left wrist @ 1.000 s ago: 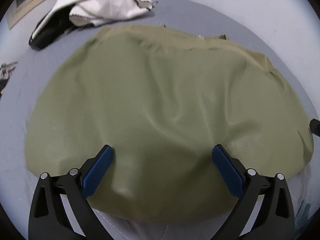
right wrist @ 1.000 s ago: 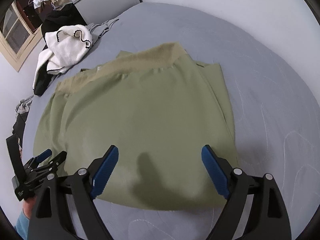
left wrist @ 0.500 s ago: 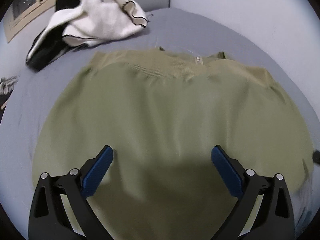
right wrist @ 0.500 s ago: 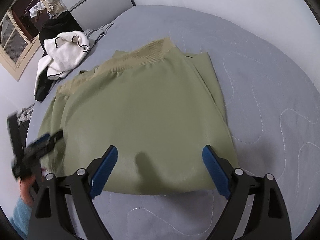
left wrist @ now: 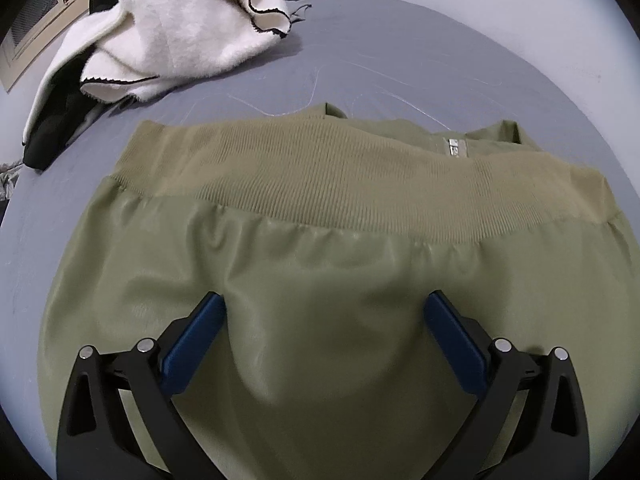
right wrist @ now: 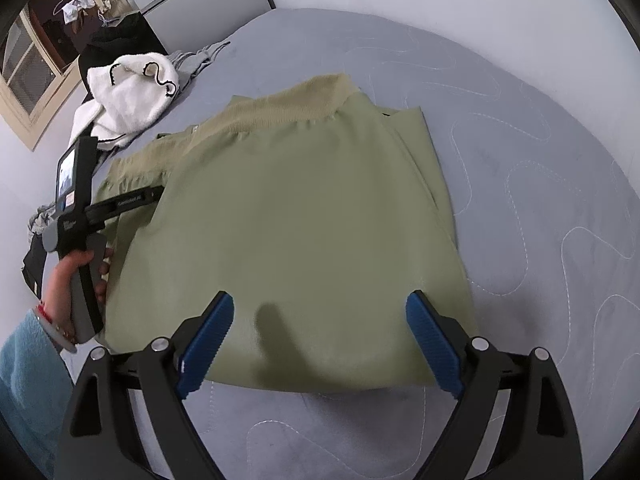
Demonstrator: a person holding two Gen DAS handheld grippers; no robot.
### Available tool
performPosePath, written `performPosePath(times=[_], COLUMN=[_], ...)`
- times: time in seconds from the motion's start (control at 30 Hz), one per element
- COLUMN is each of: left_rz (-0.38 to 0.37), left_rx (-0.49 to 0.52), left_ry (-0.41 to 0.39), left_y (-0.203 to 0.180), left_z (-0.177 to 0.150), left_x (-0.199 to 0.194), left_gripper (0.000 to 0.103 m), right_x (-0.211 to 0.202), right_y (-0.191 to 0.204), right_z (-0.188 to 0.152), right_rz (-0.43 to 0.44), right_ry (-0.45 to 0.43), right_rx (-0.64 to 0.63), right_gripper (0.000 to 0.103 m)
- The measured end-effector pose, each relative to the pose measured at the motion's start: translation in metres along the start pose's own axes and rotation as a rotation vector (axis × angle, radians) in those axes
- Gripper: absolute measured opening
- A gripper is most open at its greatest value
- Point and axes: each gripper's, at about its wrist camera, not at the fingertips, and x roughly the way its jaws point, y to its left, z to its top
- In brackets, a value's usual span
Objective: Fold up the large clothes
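A smooth, faintly glossy olive-green jacket [right wrist: 296, 232] lies folded flat in a rough rectangle on a grey quilted bedspread [right wrist: 540, 168] stitched with pale wavy lines. Its far edge is a band of matte ribbed knit [left wrist: 320, 172], and a small silver metal tab [left wrist: 453, 147] with marks too small to read sits at that band's far side. A narrower green layer sticks out along the jacket's right edge in the right wrist view.

The right gripper [right wrist: 320, 332], black-framed with ridged blue pads [right wrist: 430, 332], stands wide open above the jacket's near edge, gripping nothing; its shadow falls on the fabric. The left gripper [left wrist: 326, 332] is likewise spread wide over the jacket's smooth panel, its blue pads [left wrist: 192, 340] clear of the cloth as far as can be seen. In the right wrist view this gripper's body appears at the jacket's left side, held by a hand [right wrist: 66, 280] emerging from a fluffy light-blue sleeve [right wrist: 28, 384]; white lettering on its black bar is too small to read, and a small lit screen [right wrist: 66, 178] sits on its back.

Beyond the jacket's far left corner, a fuzzy white fleece garment with black scalloped trim [left wrist: 172, 32] is heaped on dark clothing [left wrist: 52, 128].
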Motion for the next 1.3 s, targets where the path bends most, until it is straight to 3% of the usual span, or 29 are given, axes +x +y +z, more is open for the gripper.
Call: performPosePath(times=[0.13,0.27,0.47,0.67,0.93,1.17,1.3], left_rz=[-0.013,-0.021,-0.062,-0.050,-0.050,-0.060,-0.056], left_rx=[0.006,0.029,-0.079,-0.027,-0.027,-0.019,-0.019], left_ry=[-0.020,-0.031,0.006,0.029,0.049,0.056,0.052], left_y=[0.003,0.005,0.034,0.034,0.035,0.035,0.034], left_z=[-0.007,-0.042,-0.092,-0.120,-0.124,-0.122,-0.123], left_x=[-0.011,-0.038,-0.069,-0.082,-0.074,-0.072,-0.072], left_gripper=[0.097,0.097,0.097,0.097,0.098,0.098,0.098], right_x=[-0.007,-0.016,-0.017,-0.017,0.013,0.034,0.036], right_y=[0.001,-0.003,-0.015,-0.029,-0.079,-0.104,-0.102], right_z=[-0.004,-0.012,-0.026,-0.039,-0.048,-0.042,-0.038], right_rz=[-0.002,-0.012,-0.006,0.042,0.241,0.363,0.351], right_ry=[-0.019,-0.033,0.006,0.020,-0.010,-0.115,-0.137], right_rx=[0.023,0.049,0.092,0.180,0.487,0.695,0.701], right_gripper=[0.088,0.088,0.088,0.088,0.088,0.088,0.088])
